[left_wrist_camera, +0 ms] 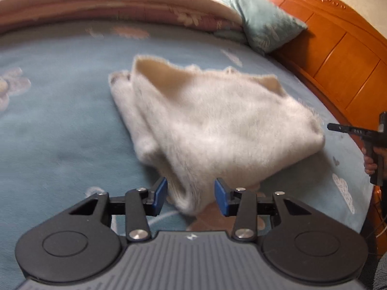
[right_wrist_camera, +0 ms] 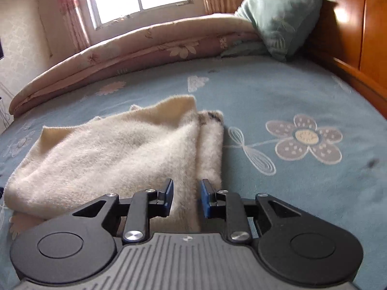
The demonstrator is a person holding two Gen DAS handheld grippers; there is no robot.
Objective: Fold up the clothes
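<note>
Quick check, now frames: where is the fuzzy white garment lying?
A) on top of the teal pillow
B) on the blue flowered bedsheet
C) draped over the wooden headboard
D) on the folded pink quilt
B: the fuzzy white garment lies folded on the blue flowered bedsheet, apart from the teal pillow, the pink quilt and the wooden headboard.
</note>
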